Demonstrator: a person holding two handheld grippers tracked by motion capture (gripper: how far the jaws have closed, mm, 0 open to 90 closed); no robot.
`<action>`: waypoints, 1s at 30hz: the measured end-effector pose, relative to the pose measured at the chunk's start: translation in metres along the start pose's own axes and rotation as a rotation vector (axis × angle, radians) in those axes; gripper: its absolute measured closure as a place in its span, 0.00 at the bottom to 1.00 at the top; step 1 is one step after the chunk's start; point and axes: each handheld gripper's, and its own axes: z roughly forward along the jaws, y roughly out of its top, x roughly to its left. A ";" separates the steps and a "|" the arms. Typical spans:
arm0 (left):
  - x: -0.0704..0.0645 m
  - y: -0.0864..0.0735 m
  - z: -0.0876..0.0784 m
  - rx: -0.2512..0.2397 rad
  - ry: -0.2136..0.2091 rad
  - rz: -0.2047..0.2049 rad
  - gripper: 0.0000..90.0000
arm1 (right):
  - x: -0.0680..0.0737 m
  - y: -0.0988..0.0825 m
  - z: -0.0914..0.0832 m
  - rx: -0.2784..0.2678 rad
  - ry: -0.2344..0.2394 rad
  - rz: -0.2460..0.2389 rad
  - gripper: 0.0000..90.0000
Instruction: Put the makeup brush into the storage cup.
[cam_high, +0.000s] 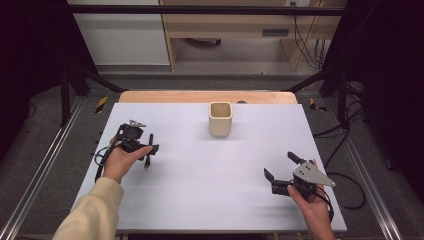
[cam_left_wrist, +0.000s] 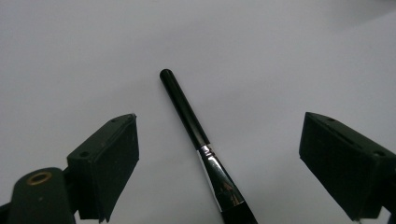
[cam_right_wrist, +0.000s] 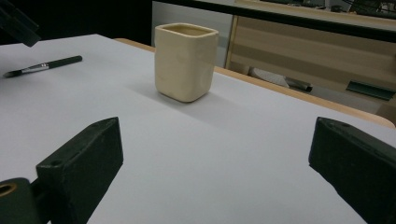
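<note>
The left gripper (cam_high: 148, 156) stood wide open over the brush (cam_left_wrist: 187, 112), which lay flat on the table (cam_high: 200, 190) between the jaws, untouched. Closing squarely across the black handle (not the metal ferrule) would likely grip best. Open surface separated it from the cup (cam_high: 220, 119). The right gripper (cam_high: 280, 167) hovered wide open, empty, near the right edge.
</note>
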 end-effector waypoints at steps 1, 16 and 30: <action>0.000 0.000 0.001 0.008 0.000 -0.006 0.13 | 0.000 0.000 0.000 0.001 -0.001 0.000 0.04; -0.001 0.004 0.013 0.068 0.022 -0.063 0.15 | -0.001 0.001 0.000 0.006 -0.003 0.012 0.04; 0.002 0.003 0.022 0.104 0.058 -0.075 0.14 | -0.001 0.001 0.000 0.007 -0.001 0.017 0.04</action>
